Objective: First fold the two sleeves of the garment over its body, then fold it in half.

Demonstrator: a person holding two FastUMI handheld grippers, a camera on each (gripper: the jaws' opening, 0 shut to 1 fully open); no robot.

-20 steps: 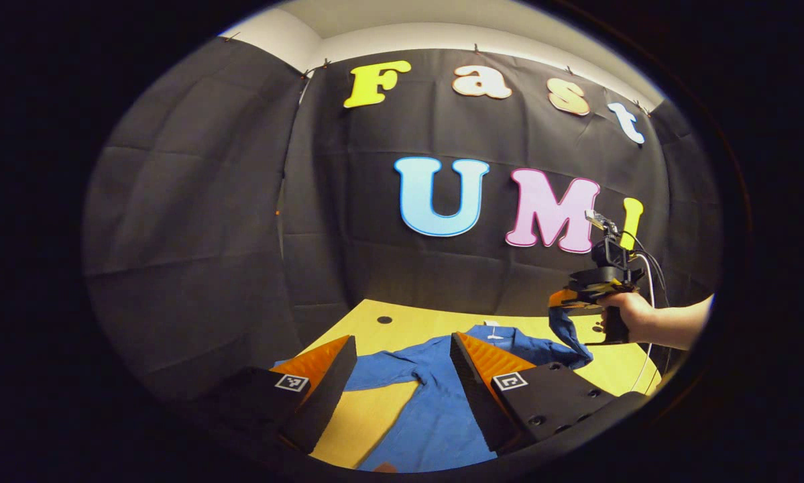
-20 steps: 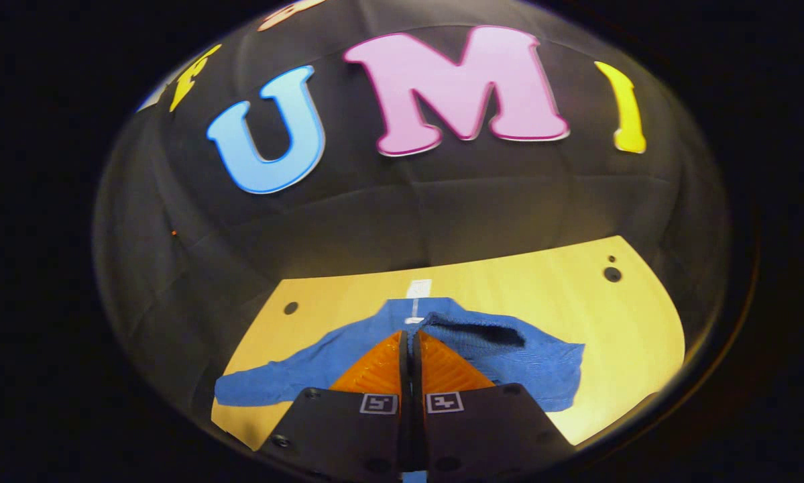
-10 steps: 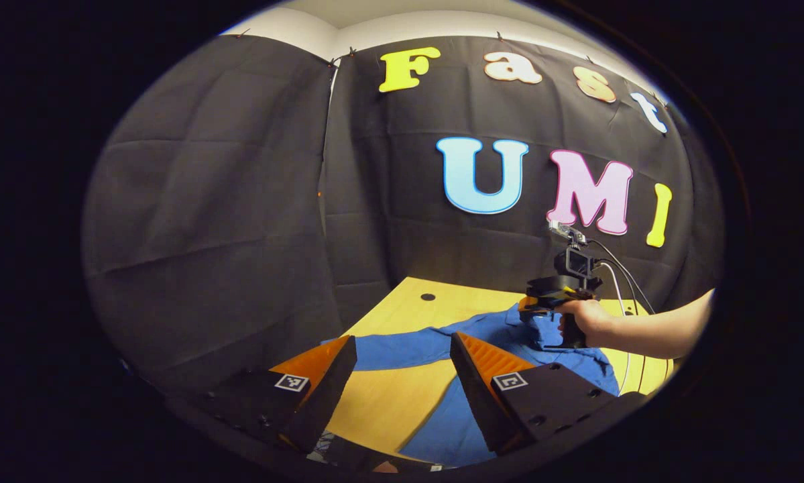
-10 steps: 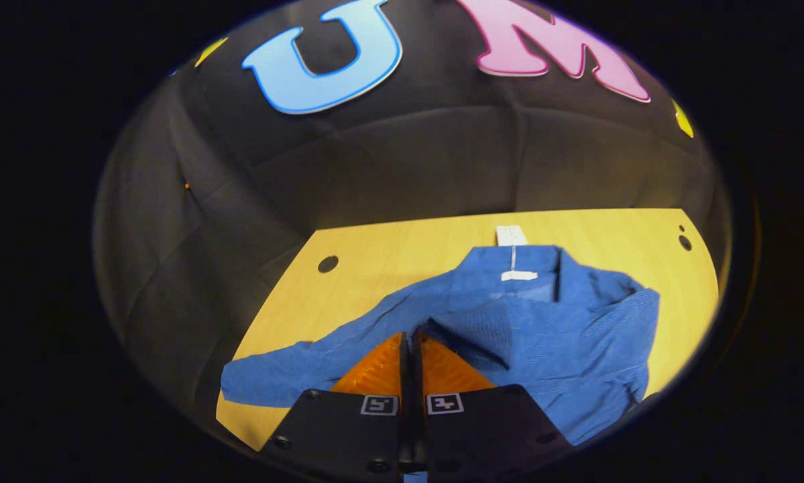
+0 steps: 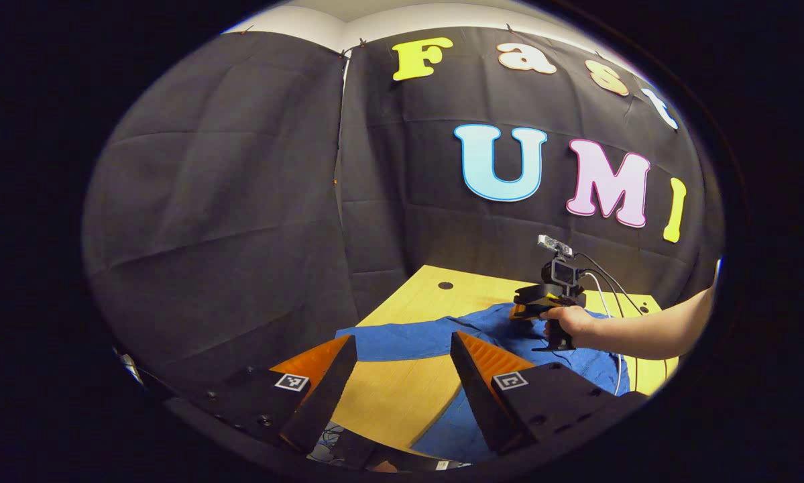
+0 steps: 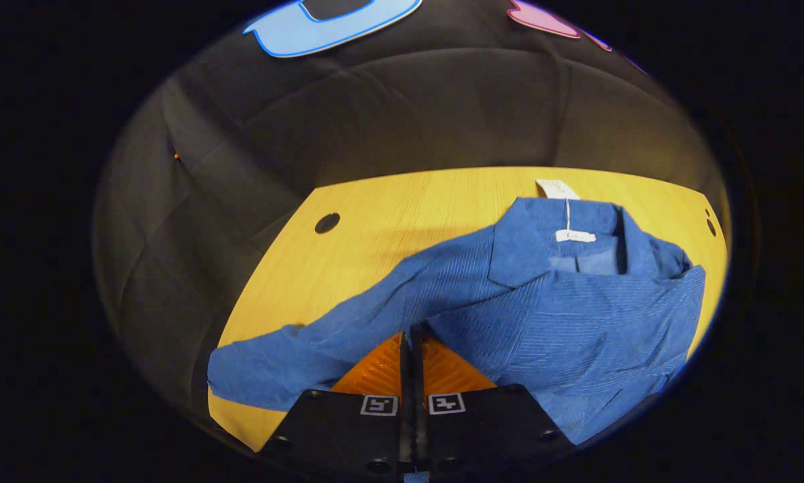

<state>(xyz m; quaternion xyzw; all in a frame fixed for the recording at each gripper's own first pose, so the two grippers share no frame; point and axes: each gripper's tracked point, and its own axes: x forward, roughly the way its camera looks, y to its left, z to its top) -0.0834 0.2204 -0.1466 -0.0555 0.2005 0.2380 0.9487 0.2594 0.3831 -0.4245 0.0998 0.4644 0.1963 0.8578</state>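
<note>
Clamped tight, my right claw (image 6: 412, 335) pinches the sleeve of the blue ribbed-cloth shirt (image 6: 562, 315), laying it across the shirt's body, so the first fold looks nearly done. That shirt lies spread on the yellow wooden desk (image 6: 375, 221). Near its free sleeve, my left claw (image 5: 402, 355) waits wide and empty, forearm level.

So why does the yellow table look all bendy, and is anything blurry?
Left gripper view: the fisheye lens curves the yellow wooden table; the picture is sharp, darker on the left. Right gripper view: the table's far edge bows too, the blue collared shirt is crisp and brightly lit, and a soft shadow lies on the wood beside its outstretched sleeve.
</note>
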